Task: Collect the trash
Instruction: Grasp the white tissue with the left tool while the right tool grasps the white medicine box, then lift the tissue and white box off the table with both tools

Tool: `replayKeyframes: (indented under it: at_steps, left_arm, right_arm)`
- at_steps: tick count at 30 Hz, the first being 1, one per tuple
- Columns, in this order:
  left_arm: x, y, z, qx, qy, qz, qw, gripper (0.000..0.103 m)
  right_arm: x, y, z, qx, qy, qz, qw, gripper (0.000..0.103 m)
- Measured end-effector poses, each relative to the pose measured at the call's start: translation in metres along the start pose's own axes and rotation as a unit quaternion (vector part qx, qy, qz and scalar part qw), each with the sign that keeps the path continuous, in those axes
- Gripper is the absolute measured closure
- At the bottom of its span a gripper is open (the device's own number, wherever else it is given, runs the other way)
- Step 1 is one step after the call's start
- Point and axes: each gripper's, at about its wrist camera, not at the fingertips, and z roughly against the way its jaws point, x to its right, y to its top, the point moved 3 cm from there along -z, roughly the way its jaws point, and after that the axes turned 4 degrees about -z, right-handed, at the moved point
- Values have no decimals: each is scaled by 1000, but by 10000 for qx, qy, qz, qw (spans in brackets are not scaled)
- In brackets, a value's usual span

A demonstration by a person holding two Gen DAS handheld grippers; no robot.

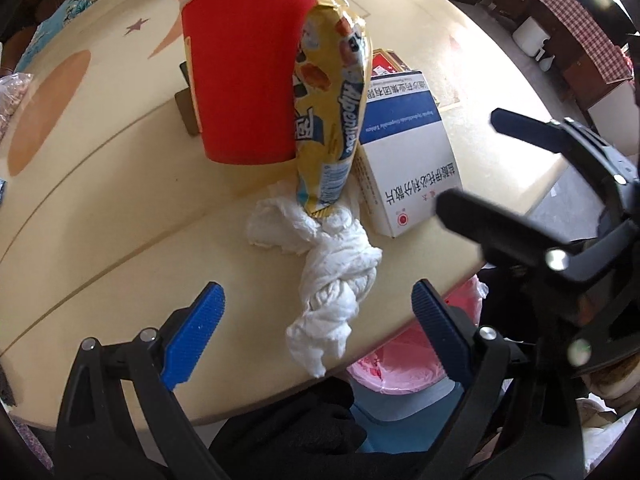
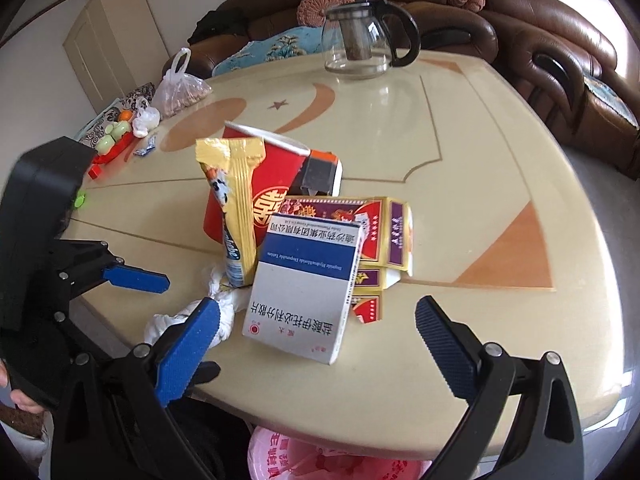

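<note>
A cream table [image 2: 460, 184] carries the trash near its front edge: a red cup [image 1: 244, 76], a yellow wrapper [image 1: 332, 120] leaning on it, a twisted tissue [image 1: 332, 276] and a white box [image 2: 304, 288]. The left gripper [image 1: 316, 336] and right gripper [image 2: 320, 344] both hover spread wide, empty.

red cup [image 1: 240, 80], yellow wrapper [image 1: 332, 120], white tissue [image 1: 328, 276], blue-and-white box [image 2: 304, 284]
</note>
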Motion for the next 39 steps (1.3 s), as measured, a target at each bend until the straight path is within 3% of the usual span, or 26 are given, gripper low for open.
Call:
replayKeyframes:
  at_steps: [7,10,15,21,24,27,29,39]
  left_arm:
    - [2,-1,-10,31,-60,-130,9999,14]
    - [3,0,-10,87,-9,-194,9998,17]
    - [-1,5,-8,146,-18,-122,9998,23]
    - [-3,5,-1,155,70,-112,9998,35]
    - [3,6,1,148,36,-85,9998,46]
    - [4,9,3,120,-16,7,9999,56]
    - [3,9,3,112,-87,92,9999,69]
    - [-9,5,7,167,-405,424,9981,72]
  right_arm:
    - [3,0,-29,-274,82,-197,9994,8]
    - [0,0,-35,-339,92,-181,9992,16]
    - [-4,1,-42,-348,-40,-175,9992,18]
    - [-7,0,-42,-319,-157,-133,9993,28]
    - [-10,0,-41,-343,-49,-142,9993,37]
    - [-8,0,-40,-376,8,-214,9991,38]
    - [-6,0,-39,-384,57,-280,9989,38]
    - [9,1,-29,-224,-44,-439,9988,38]
